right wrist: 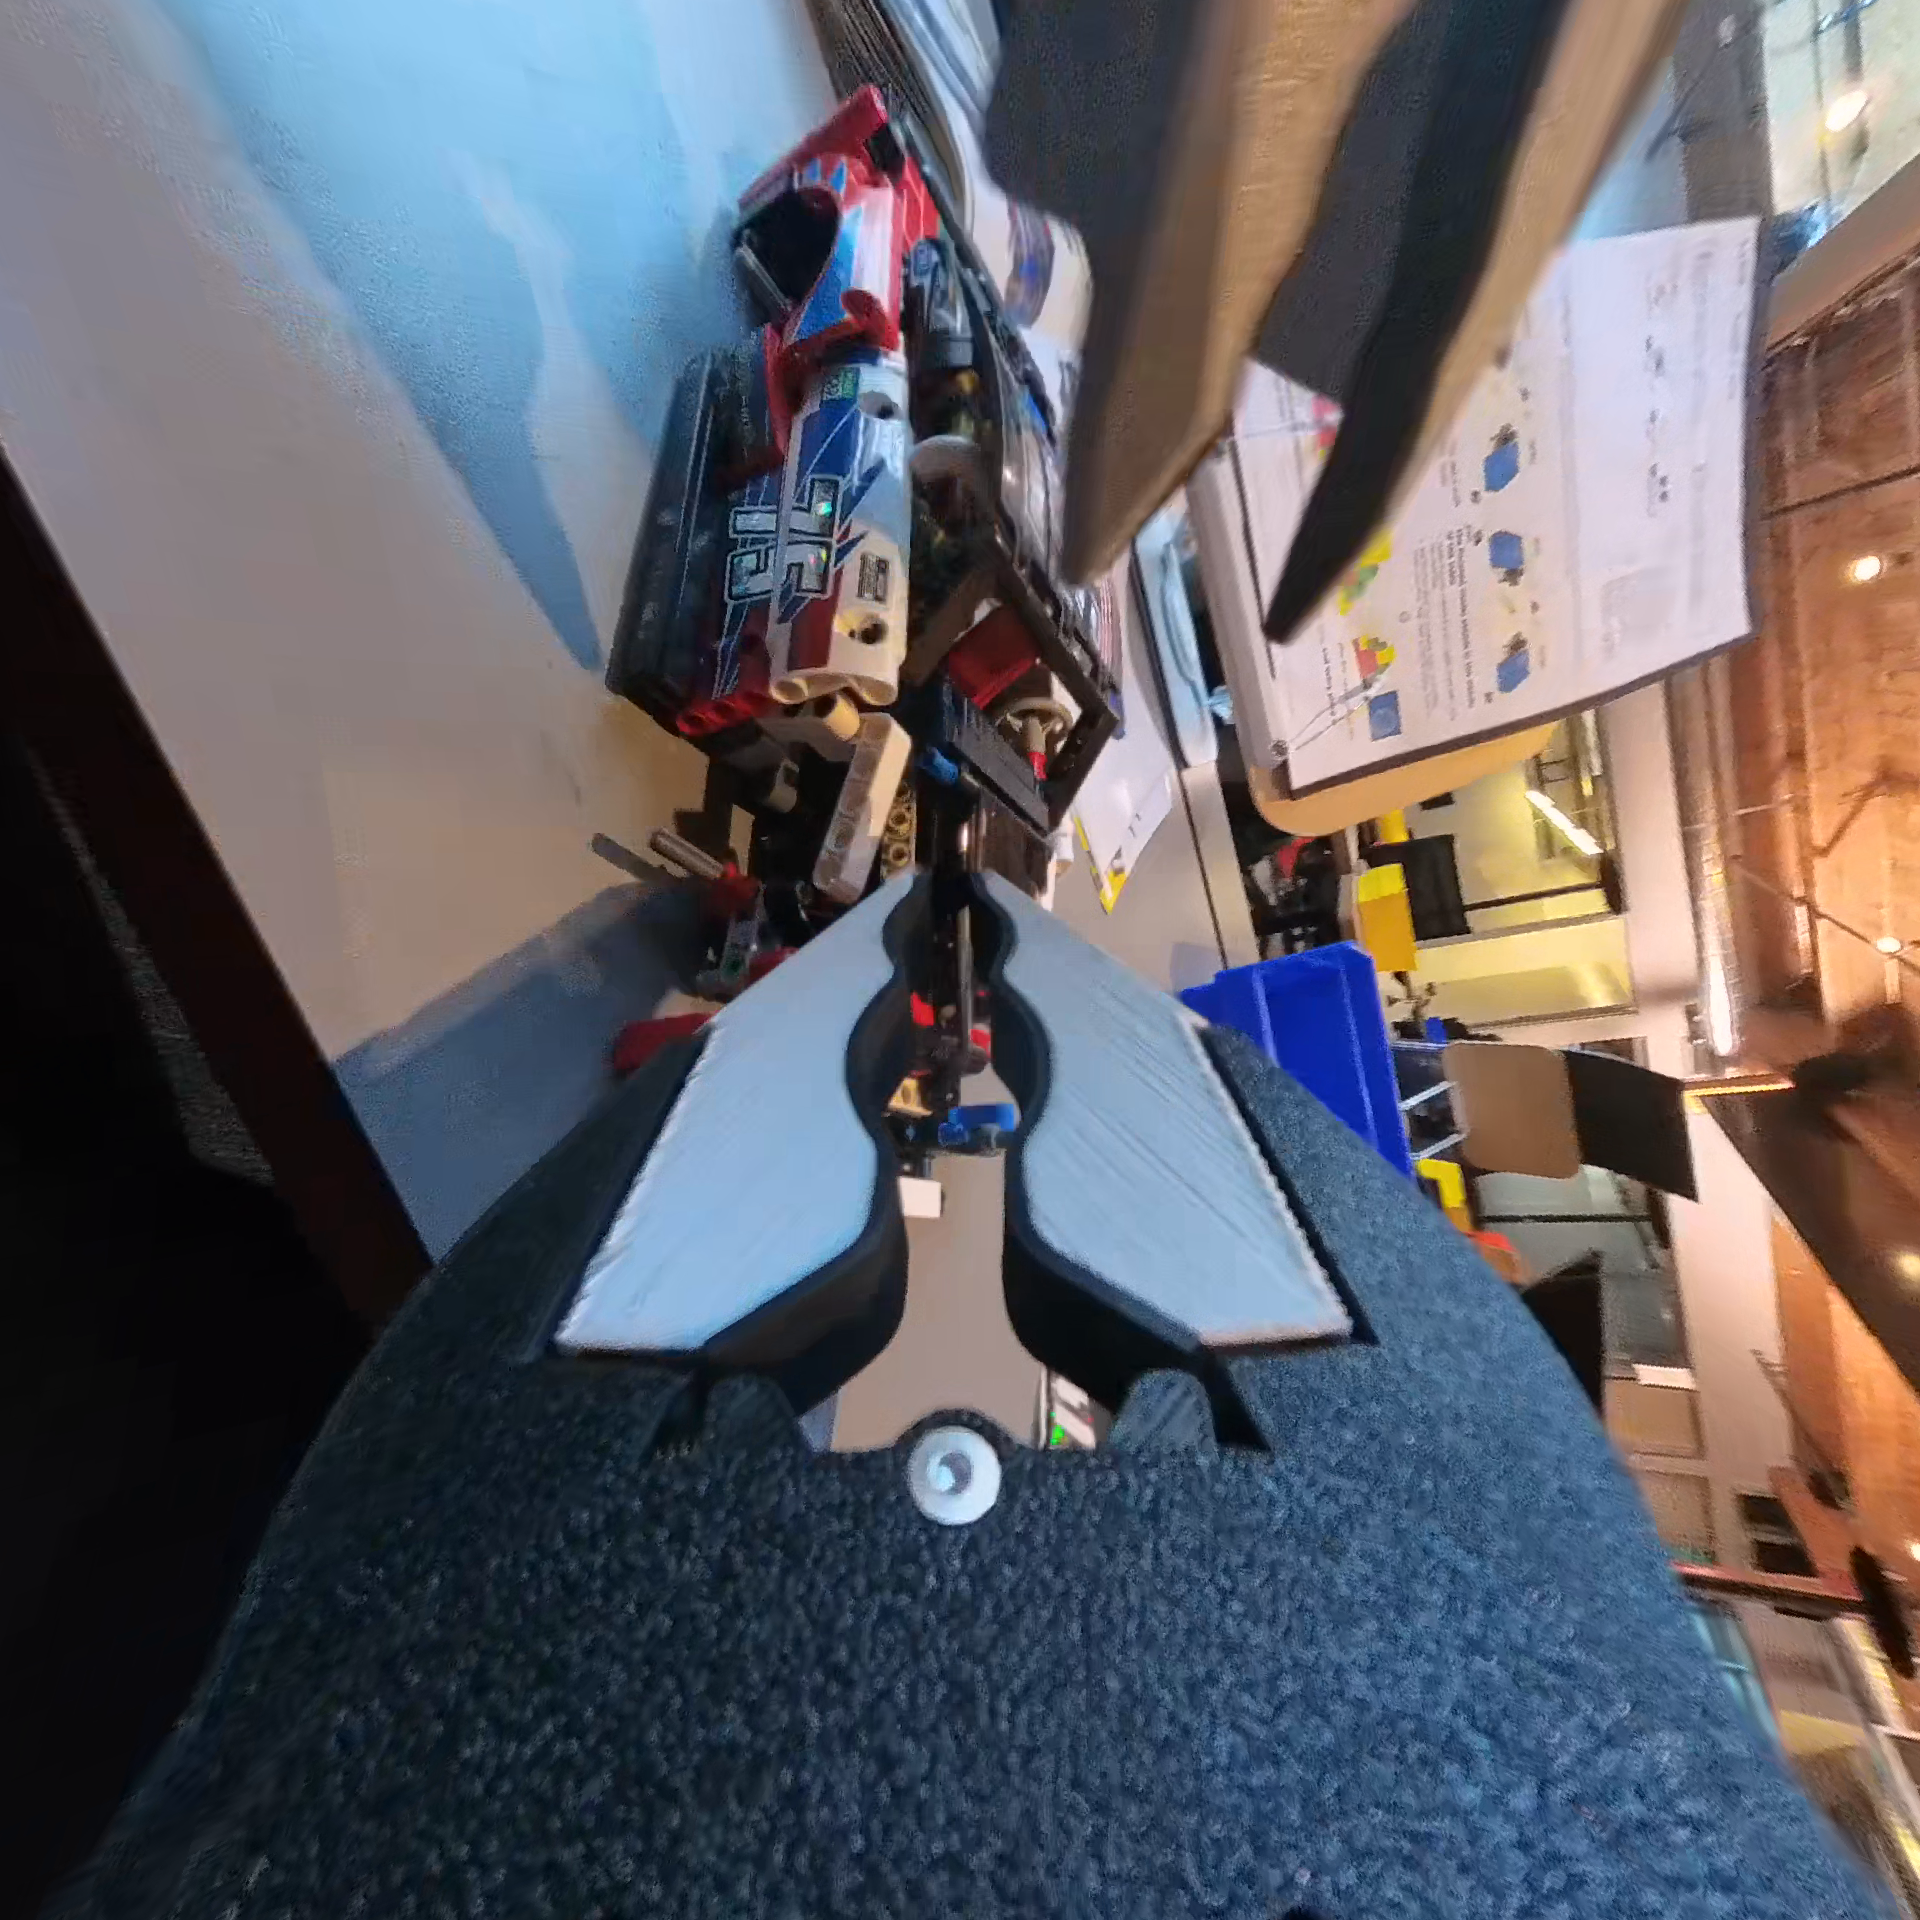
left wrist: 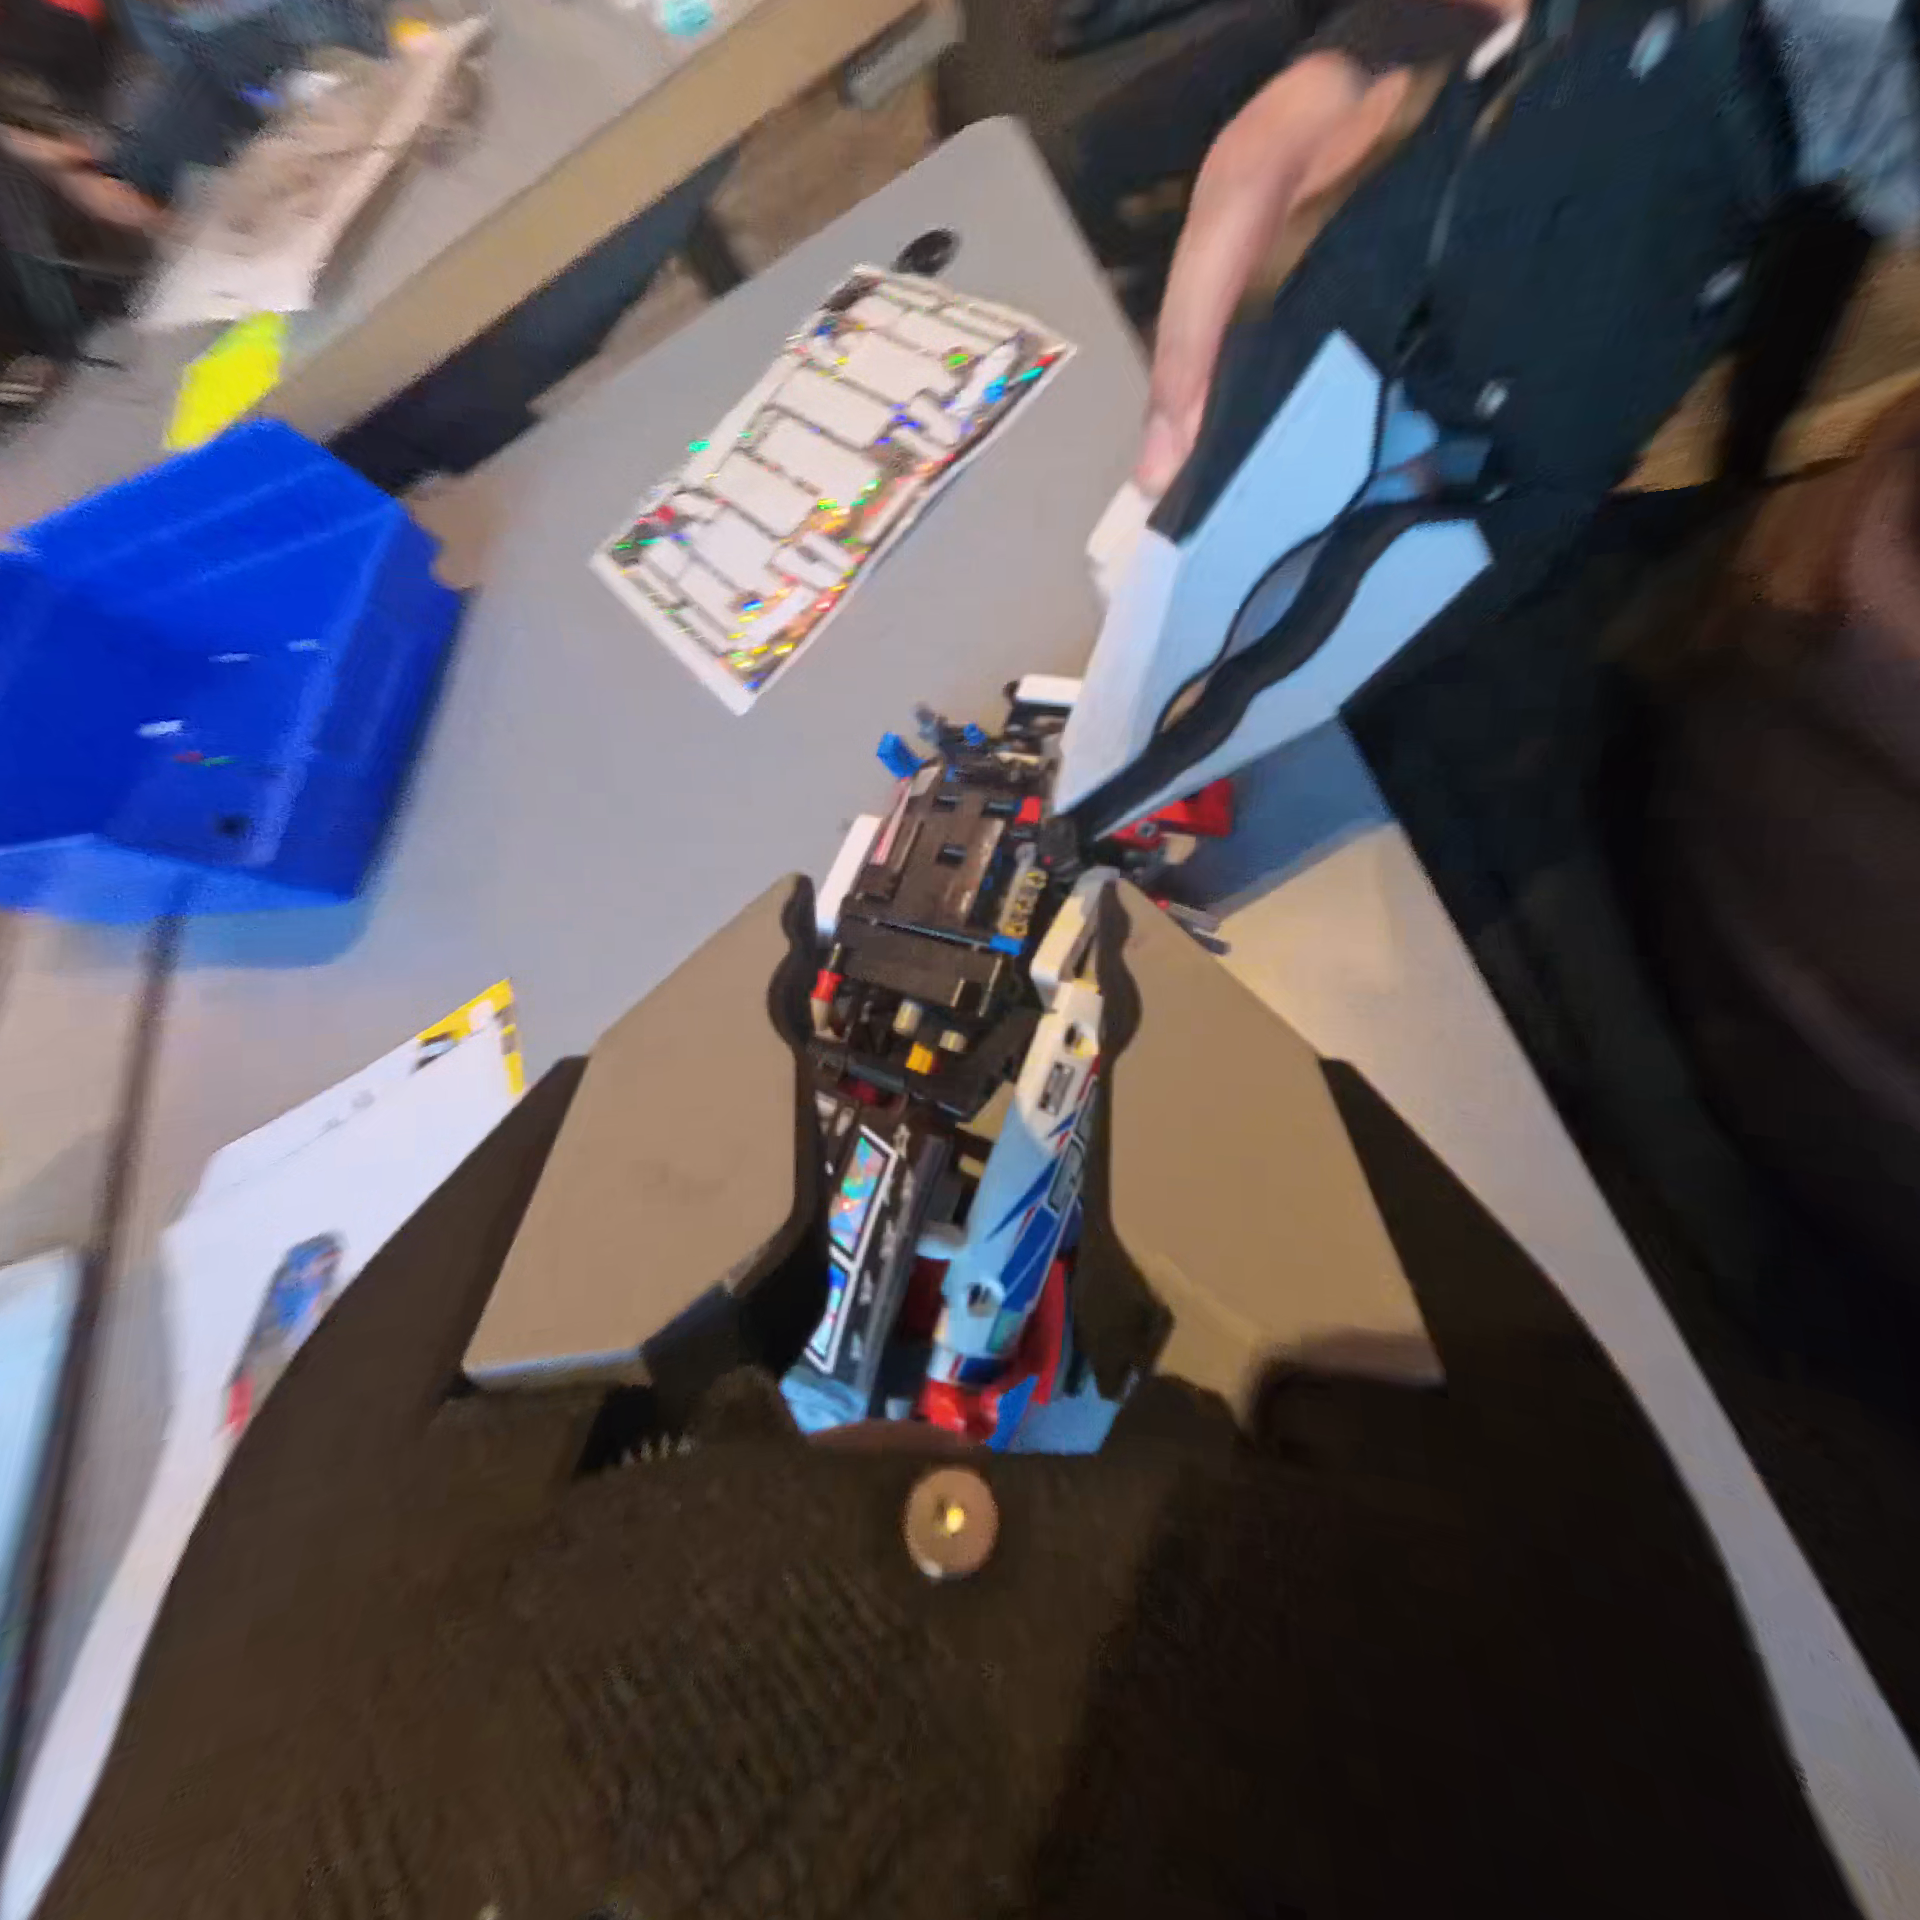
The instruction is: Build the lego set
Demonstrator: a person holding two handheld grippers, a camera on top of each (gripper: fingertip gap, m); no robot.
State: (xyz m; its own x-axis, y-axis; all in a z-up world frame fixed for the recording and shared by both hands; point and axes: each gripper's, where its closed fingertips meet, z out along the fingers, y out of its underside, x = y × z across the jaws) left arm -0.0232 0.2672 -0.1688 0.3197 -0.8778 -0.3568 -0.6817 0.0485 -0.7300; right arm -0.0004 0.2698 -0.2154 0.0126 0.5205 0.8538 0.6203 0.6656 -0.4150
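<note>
Lego car (left wrist: 935, 997) rear behind gripper (left wrist: 951, 925)

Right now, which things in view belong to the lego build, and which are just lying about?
Part of the job:
- lego car, clamped in the left tongs
- right tongs, closed on the car's end
- sticker sheet
- instruction booklet
- blue parts bin

Lying about:
- yellow object beyond the table
- clipboard with printed sheet

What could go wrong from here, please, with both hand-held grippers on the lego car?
1. The left hand-held gripper and right hand-held gripper both clamp the lego car; pulling unevenly might pop pieces off.
2. The car lies near the table edge; loosened bits may fall.
</note>
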